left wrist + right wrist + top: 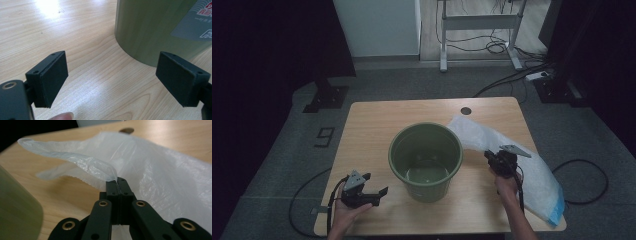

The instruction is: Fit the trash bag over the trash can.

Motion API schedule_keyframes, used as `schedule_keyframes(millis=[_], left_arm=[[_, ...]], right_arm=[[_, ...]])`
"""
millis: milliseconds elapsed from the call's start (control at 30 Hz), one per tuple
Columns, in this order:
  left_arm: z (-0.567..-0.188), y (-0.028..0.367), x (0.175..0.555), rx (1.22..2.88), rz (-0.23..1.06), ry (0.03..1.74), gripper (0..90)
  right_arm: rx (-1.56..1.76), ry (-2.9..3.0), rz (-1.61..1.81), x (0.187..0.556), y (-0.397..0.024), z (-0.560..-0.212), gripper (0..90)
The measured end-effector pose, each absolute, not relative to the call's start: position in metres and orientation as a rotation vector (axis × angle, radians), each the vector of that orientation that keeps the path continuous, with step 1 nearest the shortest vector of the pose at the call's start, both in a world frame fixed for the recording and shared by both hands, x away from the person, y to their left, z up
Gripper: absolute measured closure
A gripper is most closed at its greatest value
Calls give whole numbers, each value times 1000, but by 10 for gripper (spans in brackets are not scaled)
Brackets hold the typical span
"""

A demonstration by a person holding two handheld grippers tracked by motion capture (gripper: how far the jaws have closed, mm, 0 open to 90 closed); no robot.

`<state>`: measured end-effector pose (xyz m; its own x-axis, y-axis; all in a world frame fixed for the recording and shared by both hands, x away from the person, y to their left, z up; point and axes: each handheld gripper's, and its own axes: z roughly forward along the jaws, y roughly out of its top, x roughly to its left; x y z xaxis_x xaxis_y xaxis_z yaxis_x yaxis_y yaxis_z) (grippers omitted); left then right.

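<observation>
Half the plastic bag (532, 170) hides behind the right gripper (498, 161).

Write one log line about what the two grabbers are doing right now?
right gripper: shut on plastic bag, its edge lifted | left gripper: open, holding nothing, beside green bin | bin: upright on table

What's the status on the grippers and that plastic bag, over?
Right gripper shut on white plastic bag, edge pinched and lifted. Left gripper open, idle beside green bucket. Nothing between bag and bucket.
</observation>
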<state>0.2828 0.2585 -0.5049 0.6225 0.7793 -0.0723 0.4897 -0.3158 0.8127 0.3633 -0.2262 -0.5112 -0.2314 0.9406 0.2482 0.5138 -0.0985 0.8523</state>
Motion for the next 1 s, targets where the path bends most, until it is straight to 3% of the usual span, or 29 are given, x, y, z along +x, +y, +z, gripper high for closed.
schedule_keyframes(millis=[633,1000], left_arm=[[-501,258,280,1963,451,1001,110],[-492,254,276,1945,471,976,122]], right_arm=[[1460,1500,1562,333,-244,-429,890],[1403,1460,1626,319,-248,-401,890]])
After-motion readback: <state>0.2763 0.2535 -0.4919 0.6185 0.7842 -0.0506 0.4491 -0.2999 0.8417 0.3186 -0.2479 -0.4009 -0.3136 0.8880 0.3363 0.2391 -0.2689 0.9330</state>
